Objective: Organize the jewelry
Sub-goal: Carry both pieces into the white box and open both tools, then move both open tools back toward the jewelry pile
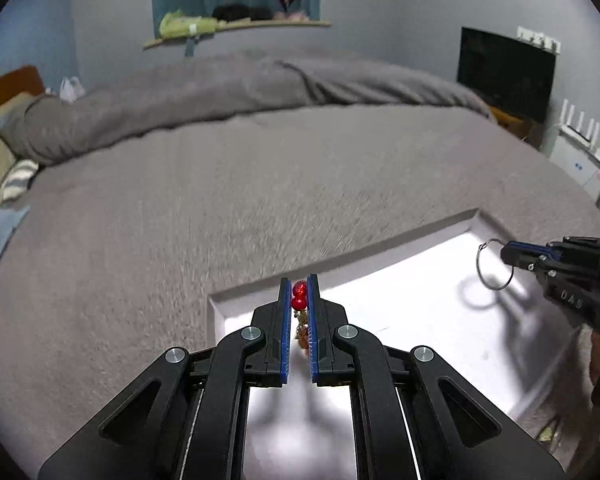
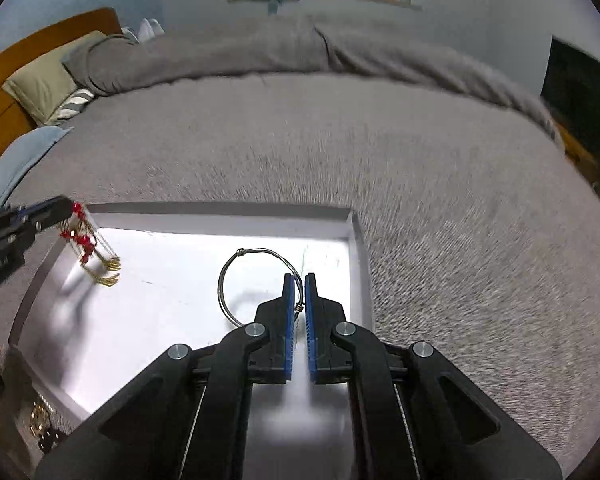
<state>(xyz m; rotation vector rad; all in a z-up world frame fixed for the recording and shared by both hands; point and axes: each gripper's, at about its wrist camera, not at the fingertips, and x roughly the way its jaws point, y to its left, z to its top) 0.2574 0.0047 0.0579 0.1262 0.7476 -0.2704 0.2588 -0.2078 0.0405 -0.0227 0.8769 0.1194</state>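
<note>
A shallow white tray (image 1: 440,220) (image 2: 220,210) lies on the grey bed. My left gripper (image 1: 299,284) (image 2: 71,205) is shut on a red-bead ornament (image 1: 299,296) (image 2: 85,242), whose gold tassels dangle over the tray's left part. My right gripper (image 2: 299,280) (image 1: 503,254) is shut on a thin wire bangle (image 2: 236,276) (image 1: 485,276). The bangle's hoop sticks out to the left of the fingers, above the tray floor and casting a shadow on it.
A rumpled grey blanket (image 1: 236,92) is piled across the far side of the bed, with pillows (image 2: 40,80) at the left. More gold and dark jewelry (image 2: 42,426) lies outside the tray's near left corner. A dark screen (image 1: 504,72) stands at the right.
</note>
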